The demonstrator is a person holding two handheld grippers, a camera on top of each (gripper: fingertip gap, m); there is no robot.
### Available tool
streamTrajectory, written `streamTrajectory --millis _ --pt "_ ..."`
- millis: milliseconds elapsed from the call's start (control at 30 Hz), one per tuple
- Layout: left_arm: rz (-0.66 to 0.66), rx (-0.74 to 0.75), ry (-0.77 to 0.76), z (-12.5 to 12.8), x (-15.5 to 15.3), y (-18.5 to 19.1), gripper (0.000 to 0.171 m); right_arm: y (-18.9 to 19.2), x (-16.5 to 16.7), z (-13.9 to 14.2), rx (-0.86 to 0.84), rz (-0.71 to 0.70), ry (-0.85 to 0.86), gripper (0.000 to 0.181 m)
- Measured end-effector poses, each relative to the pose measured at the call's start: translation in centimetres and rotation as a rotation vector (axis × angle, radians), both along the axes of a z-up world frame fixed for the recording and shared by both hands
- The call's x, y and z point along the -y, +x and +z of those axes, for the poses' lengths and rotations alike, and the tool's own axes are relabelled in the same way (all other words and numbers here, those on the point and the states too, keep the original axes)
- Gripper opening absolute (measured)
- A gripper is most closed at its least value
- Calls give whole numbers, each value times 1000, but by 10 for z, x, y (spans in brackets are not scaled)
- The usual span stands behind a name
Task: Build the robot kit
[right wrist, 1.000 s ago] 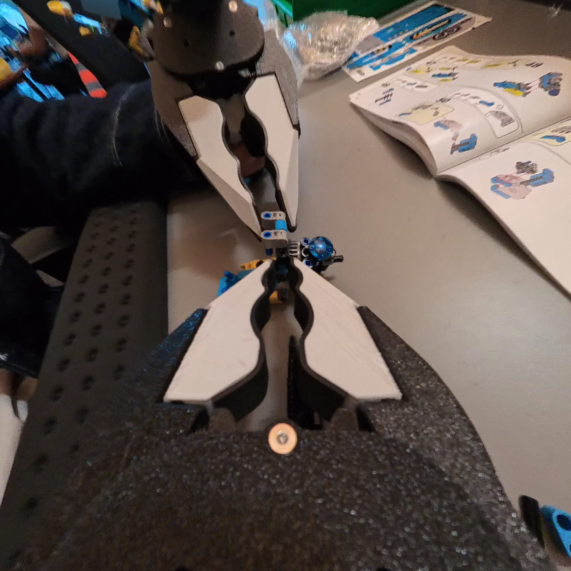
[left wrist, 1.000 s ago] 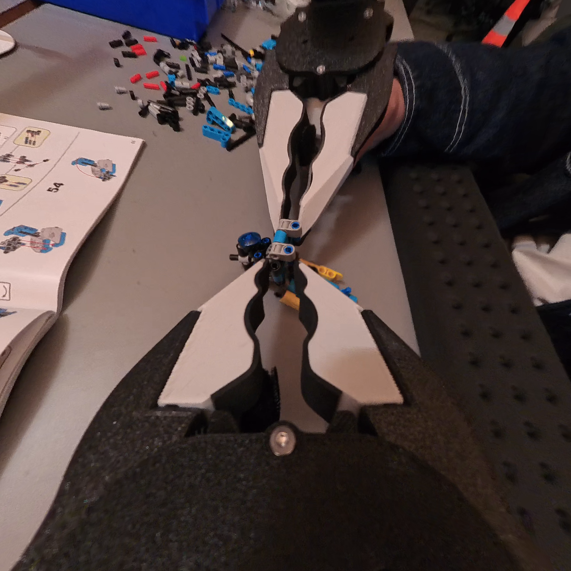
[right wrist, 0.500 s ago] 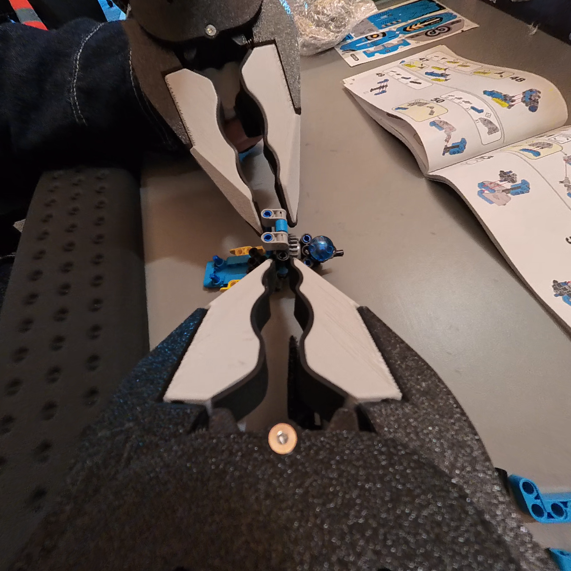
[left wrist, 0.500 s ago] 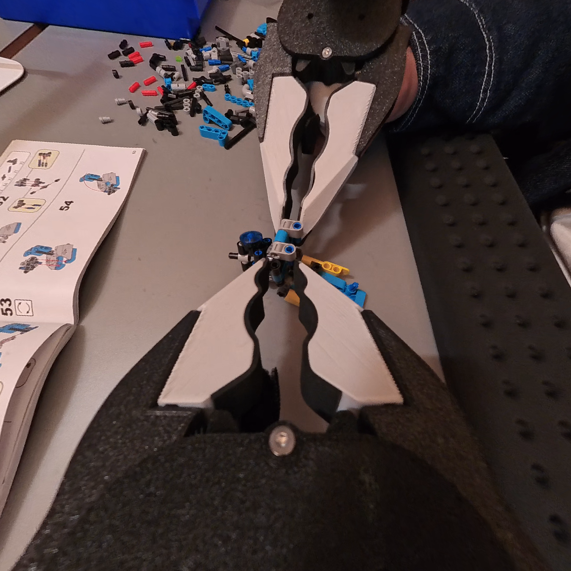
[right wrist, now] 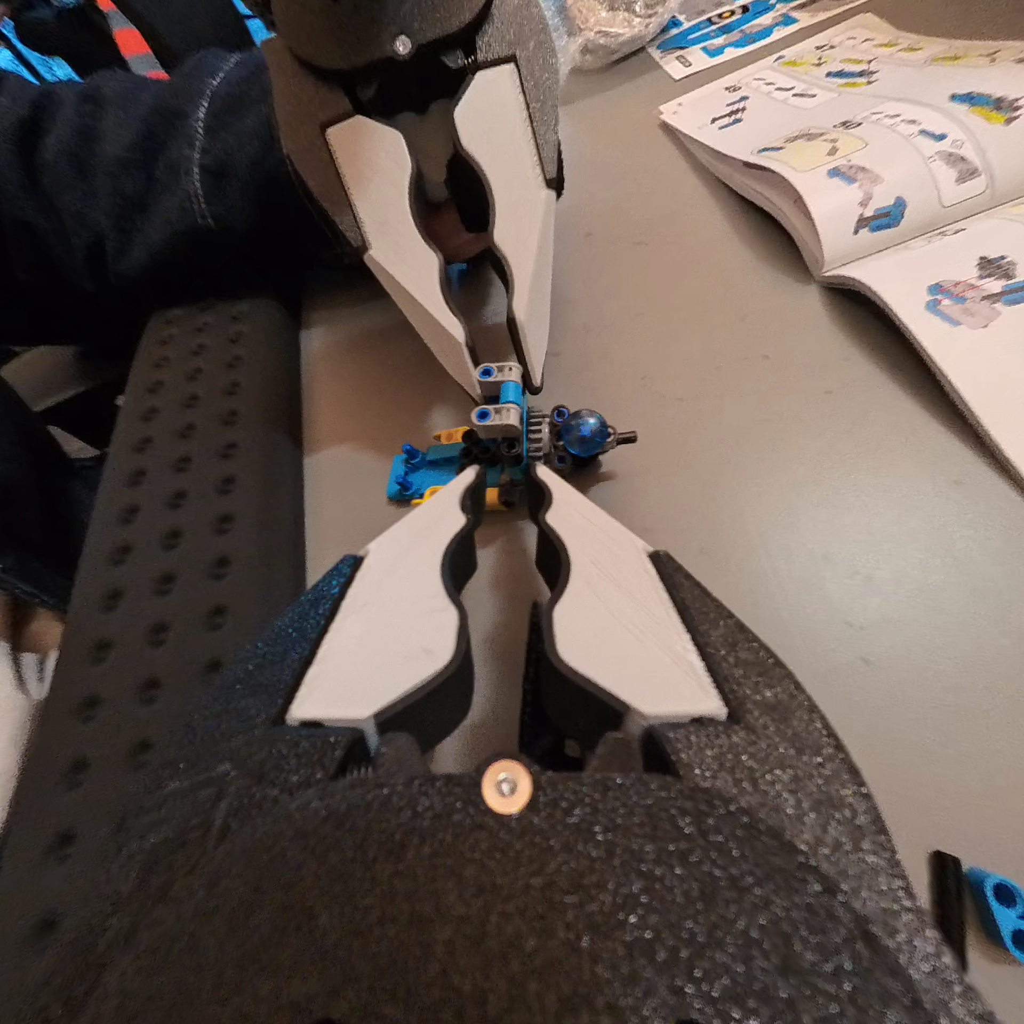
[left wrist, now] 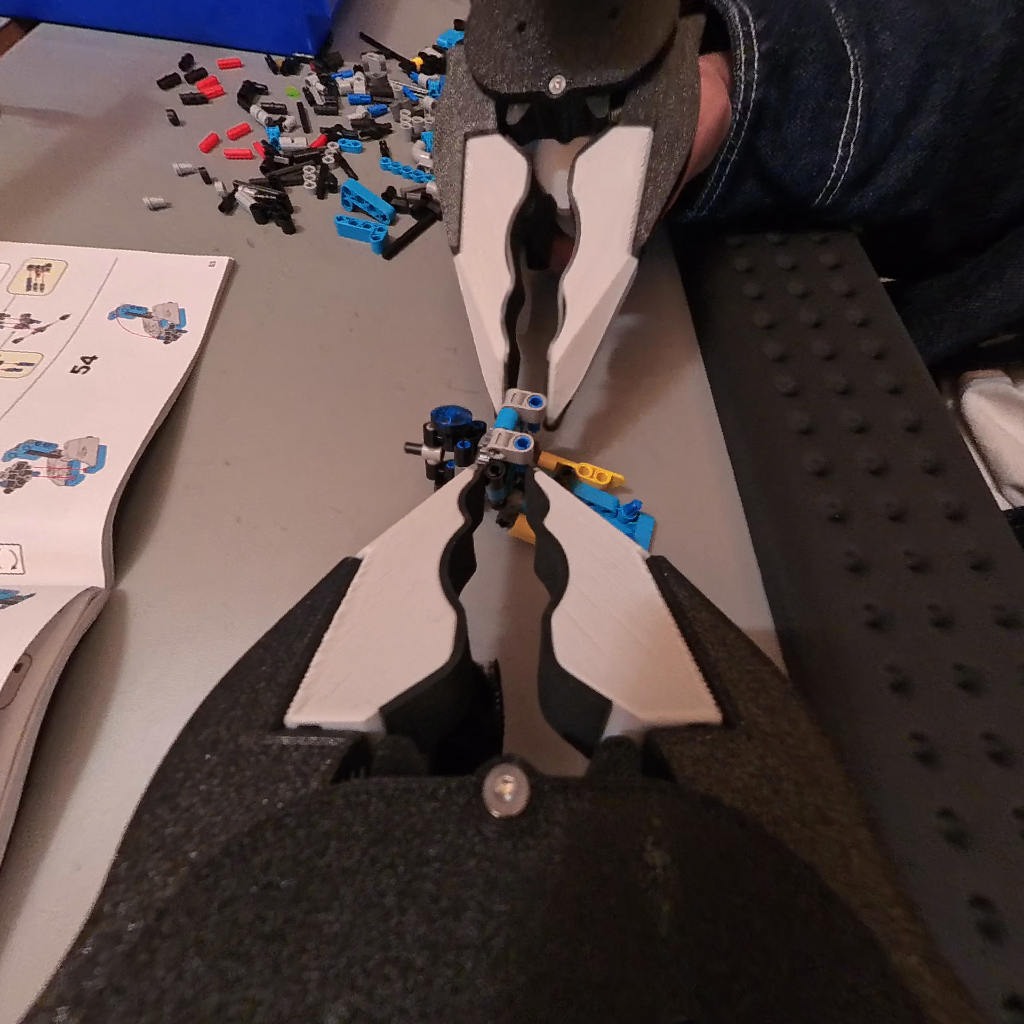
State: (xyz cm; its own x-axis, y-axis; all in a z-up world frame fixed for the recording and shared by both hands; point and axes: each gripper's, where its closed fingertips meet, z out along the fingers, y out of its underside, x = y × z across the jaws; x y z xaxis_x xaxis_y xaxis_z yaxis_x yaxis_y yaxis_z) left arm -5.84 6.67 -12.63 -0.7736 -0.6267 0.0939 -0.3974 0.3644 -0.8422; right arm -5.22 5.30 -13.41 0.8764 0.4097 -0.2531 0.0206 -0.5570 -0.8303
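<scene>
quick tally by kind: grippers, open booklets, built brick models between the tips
grippers: 2 (left gripper, right gripper)
open booklet: 1
brick model: 1
total: 4

Each tool has a body of rough black foam-like material with a speckled, grainy texture. The left tool [left wrist: 501,482] carries two white pointed fingers [left wrist: 399,604] with wavy black inner edges, and a round silver screw [left wrist: 505,789] sits at its base. The right tool [right wrist: 501,476] looks the same, with a copper-coloured screw [right wrist: 506,787]. The person wears a dark blue denim sleeve [left wrist: 864,111] with pale stitching.
</scene>
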Motion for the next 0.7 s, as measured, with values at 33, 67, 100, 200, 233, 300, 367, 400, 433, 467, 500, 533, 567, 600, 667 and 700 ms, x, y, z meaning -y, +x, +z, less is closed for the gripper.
streamTrajectory --millis 33,67,100,200,233,300,367,400,433,467,500,533,567,600,667,700 --pt "-5 -4 -5 1 1 -1 14 1 -1 0 28 -5 8 9" --pt "-5 -4 -5 1 1 -1 14 2 -1 -1 40 -7 12 7" --pt "-5 -3 -2 1 1 -1 14 2 -1 -1 38 -9 10 7" --pt "-8 -13 -14 1 1 -1 14 0 0 -1 45 -3 10 7" --pt "-8 -18 -20 1 1 -1 14 0 -1 -1 52 -3 11 7" --pt "-10 -22 -27 1 1 -2 14 -1 0 -1 58 -1 11 6" --pt "-14 -26 -28 1 2 -2 14 -2 1 -1 60 5 10 7" --pt "-17 -27 -26 1 2 -3 14 -2 1 -1 63 7 8 7" --pt "-20 -27 -25 0 2 -3 14 -3 1 -2 67 10 7 7" --pt "-21 -27 -24 0 2 -3 14 -3 2 -2 74 12 7 7" --pt "-23 -30 -26 0 2 -4 14 -4 2 -2 77 13 10 7" --pt "-25 -35 -31 0 2 -5 14 -4 2 -2 83 16 13 6" --pt "-26 -38 -34 0 2 -5 14 -5 2 -2 90 17 14 7" --pt "-27 -40 -37 0 2 -5 14 -5 2 -2 88 17 14 7" --pt "-30 -43 -42 0 2 -6 15 -6 2 -3 91 20 12 7" --pt "-33 -45 -43 0 2 -6 15 -7 2 -3 95 22 13 7"
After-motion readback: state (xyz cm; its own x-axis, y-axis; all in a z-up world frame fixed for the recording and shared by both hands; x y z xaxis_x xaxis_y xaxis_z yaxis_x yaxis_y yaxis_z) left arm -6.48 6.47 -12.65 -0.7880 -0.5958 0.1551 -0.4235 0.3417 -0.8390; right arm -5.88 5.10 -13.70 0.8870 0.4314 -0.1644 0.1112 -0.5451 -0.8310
